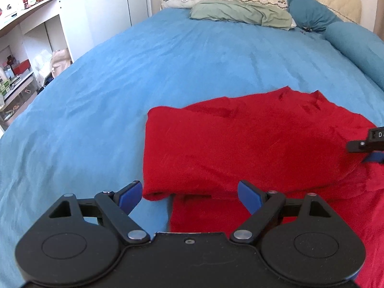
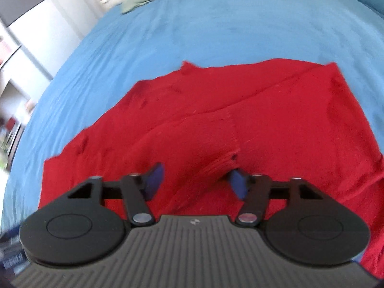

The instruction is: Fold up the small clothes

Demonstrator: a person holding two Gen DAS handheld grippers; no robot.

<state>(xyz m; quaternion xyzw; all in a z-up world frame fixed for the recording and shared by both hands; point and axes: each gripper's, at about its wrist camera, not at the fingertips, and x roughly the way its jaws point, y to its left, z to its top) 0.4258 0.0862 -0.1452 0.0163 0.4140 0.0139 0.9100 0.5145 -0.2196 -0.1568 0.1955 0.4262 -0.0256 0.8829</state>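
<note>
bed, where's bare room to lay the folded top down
Bare blue sheet runs wide from the red garment to the shelves, and up to the green pillow. The side by the blue bolster is narrower.

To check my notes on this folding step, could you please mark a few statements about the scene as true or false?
1. The red garment lies on a blue sheet. True.
2. The fingers of the left gripper are shut on the garment. False: they stand wide open at its near edge, clamping nothing.
3. Red fabric sits between the fingers of the right gripper. True: a bunched fold rises there.
4. The green pillow lies on top of the garment. False: it rests at the far end of the bed, well apart.
</note>
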